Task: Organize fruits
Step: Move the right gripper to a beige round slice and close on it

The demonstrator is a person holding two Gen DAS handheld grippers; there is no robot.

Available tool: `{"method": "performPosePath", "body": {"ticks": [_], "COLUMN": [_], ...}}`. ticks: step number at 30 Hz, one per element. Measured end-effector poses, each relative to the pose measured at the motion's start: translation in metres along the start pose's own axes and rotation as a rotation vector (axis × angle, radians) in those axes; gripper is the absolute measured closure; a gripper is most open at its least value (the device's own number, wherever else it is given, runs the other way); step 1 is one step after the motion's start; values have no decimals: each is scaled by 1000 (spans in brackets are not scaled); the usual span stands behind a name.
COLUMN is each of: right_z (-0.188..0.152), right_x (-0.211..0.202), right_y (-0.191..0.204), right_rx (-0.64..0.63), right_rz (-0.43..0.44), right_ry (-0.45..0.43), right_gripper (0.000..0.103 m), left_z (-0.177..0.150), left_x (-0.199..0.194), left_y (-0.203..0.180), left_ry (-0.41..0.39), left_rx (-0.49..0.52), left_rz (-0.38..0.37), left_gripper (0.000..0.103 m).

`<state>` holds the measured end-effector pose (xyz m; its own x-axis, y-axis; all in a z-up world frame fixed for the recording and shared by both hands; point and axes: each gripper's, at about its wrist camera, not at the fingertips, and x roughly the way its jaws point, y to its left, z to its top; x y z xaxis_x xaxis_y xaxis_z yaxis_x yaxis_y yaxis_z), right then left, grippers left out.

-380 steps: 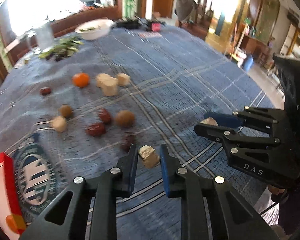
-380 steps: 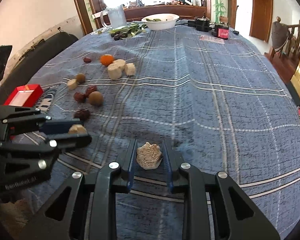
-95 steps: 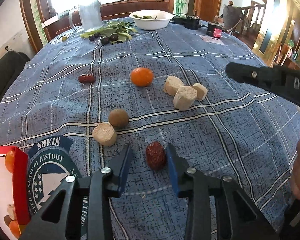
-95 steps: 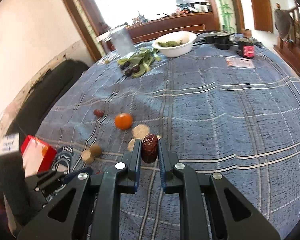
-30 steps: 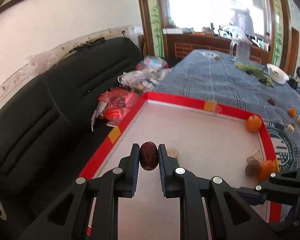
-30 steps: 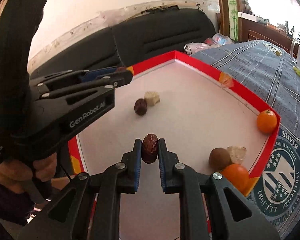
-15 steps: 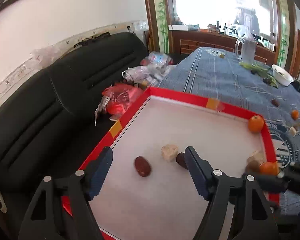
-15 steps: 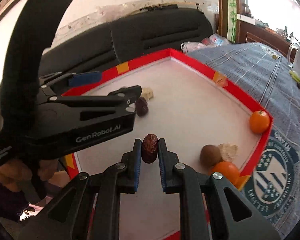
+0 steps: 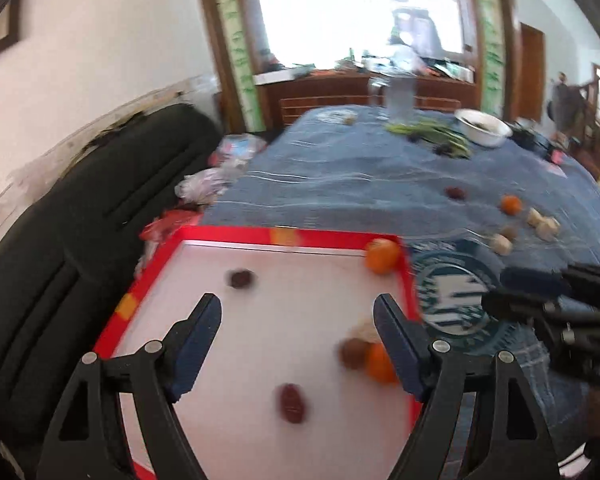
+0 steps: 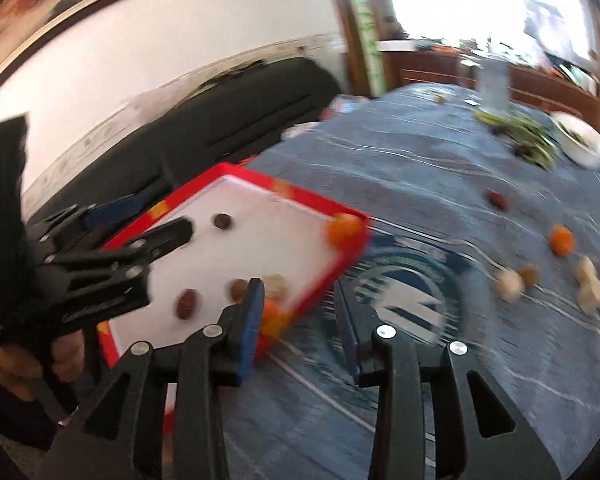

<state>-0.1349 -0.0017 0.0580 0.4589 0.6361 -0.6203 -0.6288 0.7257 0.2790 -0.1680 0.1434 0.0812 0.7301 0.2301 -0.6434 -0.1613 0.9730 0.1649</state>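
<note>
A red-rimmed white tray (image 9: 284, 236) holds two oranges (image 9: 382, 255), a brown fruit (image 9: 354, 354), a dark date (image 9: 241, 279) and a red date (image 9: 292, 398). My left gripper (image 9: 296, 312) hangs over the tray, its jaws wide and still opening, with nothing between them. My right gripper (image 10: 298, 292) is over the tray's (image 10: 308, 196) near corner. Its jaws are opening and hold nothing, and a red date (image 10: 188, 304) lies loose in the tray. On the blue cloth lie an orange (image 10: 562, 240), a date (image 10: 497, 199), a brown fruit (image 10: 530, 274) and pale chunks (image 10: 592, 292).
A black sofa (image 9: 80, 220) runs along the tray's left side, with plastic bags (image 9: 204, 184) beside it. At the far end of the table stand a white bowl (image 9: 485, 126), leafy greens (image 9: 432, 132) and a glass jug (image 9: 398, 98). A round emblem (image 10: 404, 296) marks the cloth next to the tray.
The left gripper opened and dropped its date in the tray, then the right gripper let go of its date. Both grippers have swung right, towards the table.
</note>
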Motion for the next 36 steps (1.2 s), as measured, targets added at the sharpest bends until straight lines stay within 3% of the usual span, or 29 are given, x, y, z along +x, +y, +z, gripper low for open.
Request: {"method": "performPosePath", "body": {"ticks": [5, 13, 18, 27, 33, 36], "right_z": [-13, -24, -16, 0, 4, 4], "right_x": [-18, -43, -38, -14, -9, -10], "right_y": [-49, -140, -181, -210, -213, -214], "right_rx": [79, 177, 228, 300, 267, 251], "right_rz": [-91, -293, -334, -366, -396, -389], "right_ry": [9, 30, 77, 118, 80, 69], "right_gripper": [65, 65, 65, 65, 64, 76], "left_z": [-1, 12, 28, 46, 46, 48], "left_x": [-2, -2, 8, 41, 65, 71], "left_y": [-36, -77, -101, -133, -152, -163], "left_ry": [13, 20, 10, 71, 141, 154], "left_rx": [98, 172, 192, 177, 205, 218], "left_rz": [-42, -131, -154, -245, -266, -277], "left_gripper": [24, 24, 24, 24, 24, 24]}}
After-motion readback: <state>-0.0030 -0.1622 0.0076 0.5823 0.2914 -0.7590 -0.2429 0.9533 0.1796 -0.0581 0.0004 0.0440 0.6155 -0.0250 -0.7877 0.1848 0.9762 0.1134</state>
